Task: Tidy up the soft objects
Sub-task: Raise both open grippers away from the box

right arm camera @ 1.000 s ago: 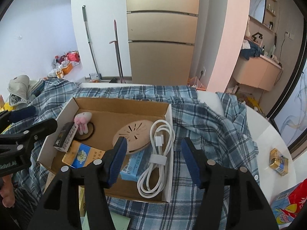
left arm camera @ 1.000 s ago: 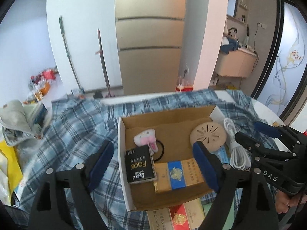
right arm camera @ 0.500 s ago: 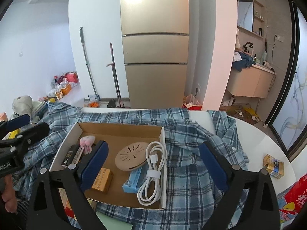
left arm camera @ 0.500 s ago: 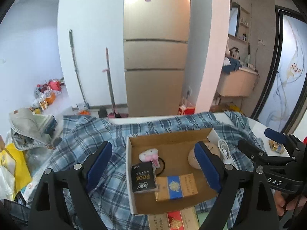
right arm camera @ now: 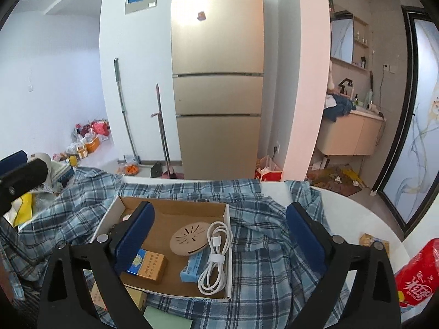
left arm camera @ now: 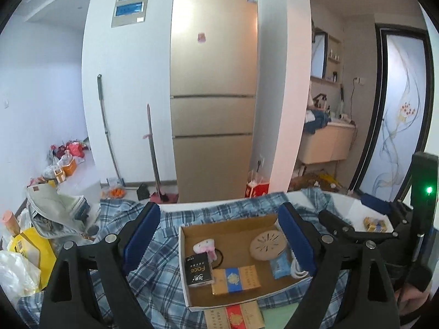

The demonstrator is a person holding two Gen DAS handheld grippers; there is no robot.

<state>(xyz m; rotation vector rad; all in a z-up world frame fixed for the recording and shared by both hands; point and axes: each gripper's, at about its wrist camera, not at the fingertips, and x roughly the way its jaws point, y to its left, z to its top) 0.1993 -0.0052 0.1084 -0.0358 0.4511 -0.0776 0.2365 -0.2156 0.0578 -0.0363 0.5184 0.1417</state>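
A blue plaid shirt (right arm camera: 263, 246) lies spread over the white table, under a shallow cardboard box (left arm camera: 227, 224). In the box lie a small pink plush (left arm camera: 204, 246) on a black hair tie, a black packet (left arm camera: 199, 270), a gold and blue carton (left arm camera: 236, 279), a tan round disc (right arm camera: 190, 238), a blue tissue pack (right arm camera: 192, 268) and a coiled white cable (right arm camera: 216, 255). My left gripper (left arm camera: 219, 241) hangs open above the box with nothing between its fingers. My right gripper (right arm camera: 219, 235) is open too, raised over the box's right side and the shirt, and holds nothing.
A red bag (right arm camera: 419, 274) and a small yellow box (right arm camera: 373, 242) sit at the table's right edge. More cartons (left arm camera: 233, 315) lie in front of the box. Bags and clothes are piled at the left (left arm camera: 49, 219). A fridge (left arm camera: 214, 96) stands behind the table.
Both grippers rose and tilted up, so the box looks smaller and lower in both views. The right gripper's jaws spread wide from a narrower gap. The box's contents stayed in place.
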